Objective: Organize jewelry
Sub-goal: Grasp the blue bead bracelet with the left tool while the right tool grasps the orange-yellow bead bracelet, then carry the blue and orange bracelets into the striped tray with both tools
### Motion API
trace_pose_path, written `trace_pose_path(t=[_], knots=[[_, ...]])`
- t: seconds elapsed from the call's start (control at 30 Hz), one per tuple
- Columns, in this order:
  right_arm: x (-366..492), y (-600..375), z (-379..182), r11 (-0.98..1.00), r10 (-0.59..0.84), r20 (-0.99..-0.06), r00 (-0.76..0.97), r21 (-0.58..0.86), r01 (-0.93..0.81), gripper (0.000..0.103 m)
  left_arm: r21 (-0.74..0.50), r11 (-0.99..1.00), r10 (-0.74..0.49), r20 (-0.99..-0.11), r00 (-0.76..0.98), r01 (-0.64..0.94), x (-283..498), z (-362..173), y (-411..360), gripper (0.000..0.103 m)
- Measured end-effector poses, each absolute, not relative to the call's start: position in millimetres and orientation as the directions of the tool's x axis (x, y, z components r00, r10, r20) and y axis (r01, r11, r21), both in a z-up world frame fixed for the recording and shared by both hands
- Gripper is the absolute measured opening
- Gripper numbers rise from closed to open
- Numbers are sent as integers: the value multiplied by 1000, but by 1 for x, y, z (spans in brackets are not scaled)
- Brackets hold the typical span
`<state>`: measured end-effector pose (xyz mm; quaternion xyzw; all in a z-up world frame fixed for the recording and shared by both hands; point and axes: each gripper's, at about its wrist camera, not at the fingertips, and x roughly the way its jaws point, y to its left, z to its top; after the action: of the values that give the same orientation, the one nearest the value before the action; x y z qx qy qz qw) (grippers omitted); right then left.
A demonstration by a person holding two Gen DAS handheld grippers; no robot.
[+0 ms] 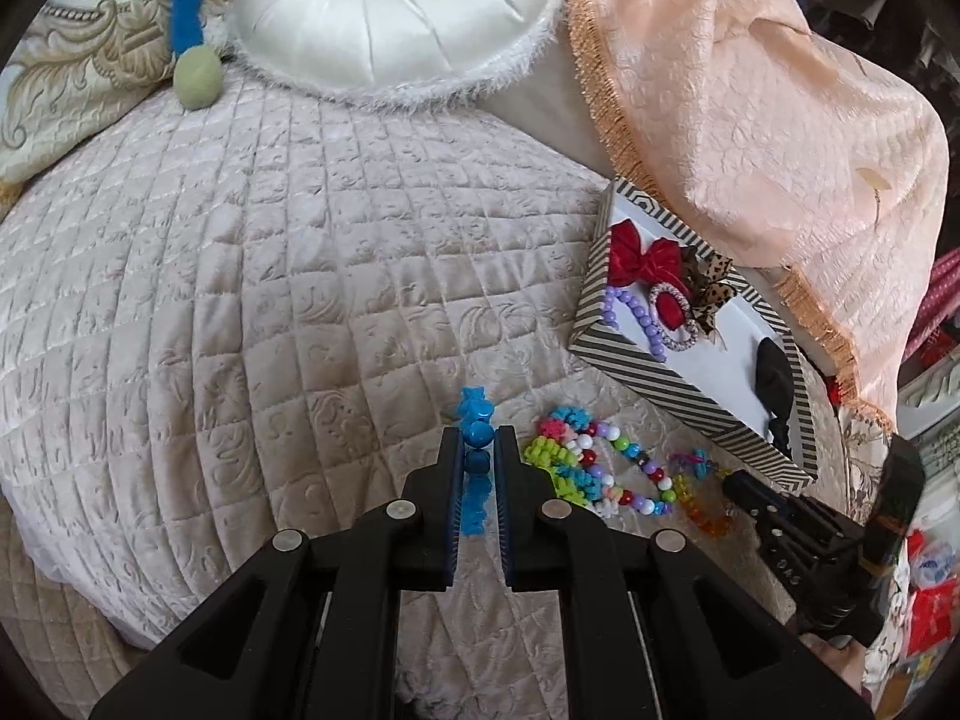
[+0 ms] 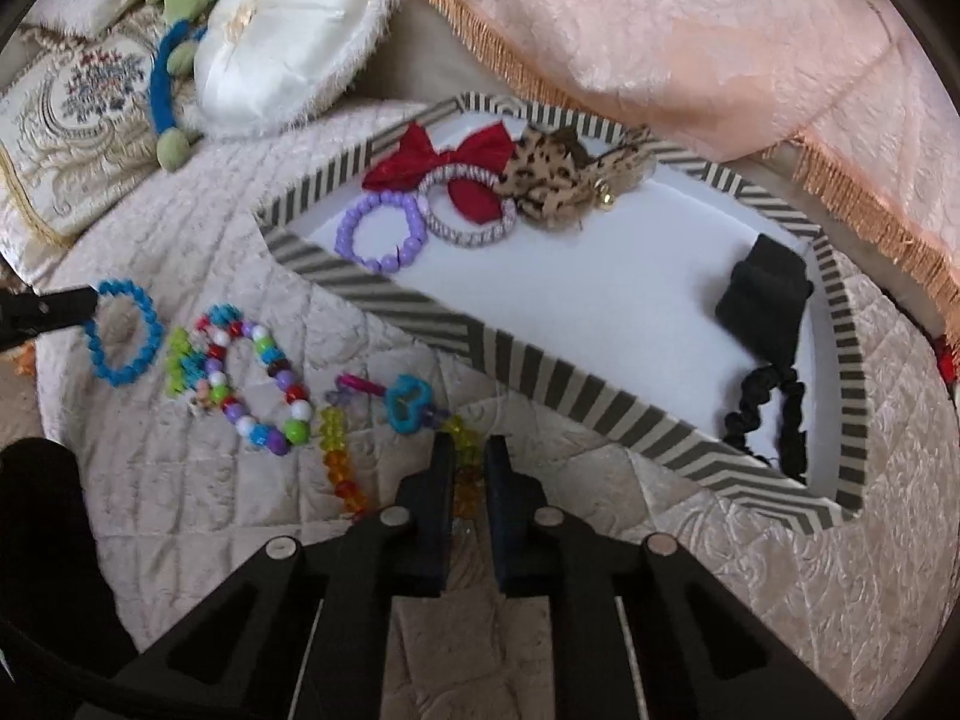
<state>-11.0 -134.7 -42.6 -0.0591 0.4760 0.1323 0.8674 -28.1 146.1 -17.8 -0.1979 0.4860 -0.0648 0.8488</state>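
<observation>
Knobbly blue bead bracelet (image 1: 477, 462), striped cardboard box (image 1: 651, 381), quilted bedspread (image 1: 270, 300)

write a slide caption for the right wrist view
Right claw shut on amber bracelet beside striped box.

Left gripper (image 1: 478, 450) and right gripper (image 2: 468, 462): matte black angular fingers, blue-edged pads, round silver pivot screws at linkages
</observation>
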Motion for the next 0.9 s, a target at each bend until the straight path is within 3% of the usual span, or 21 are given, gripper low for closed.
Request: trace_pose_path(t=[0.47, 0.9], knots=[[-35, -157, 14, 957, 258, -767, 588, 118, -266, 10, -396, 918, -312, -770, 557, -33, -34, 14, 131, 0], [-50, -166, 47, 956, 262, -728, 634, 106, -273, 10, -341, 940, -287, -761, 582, 18, -38, 37, 109, 0]])
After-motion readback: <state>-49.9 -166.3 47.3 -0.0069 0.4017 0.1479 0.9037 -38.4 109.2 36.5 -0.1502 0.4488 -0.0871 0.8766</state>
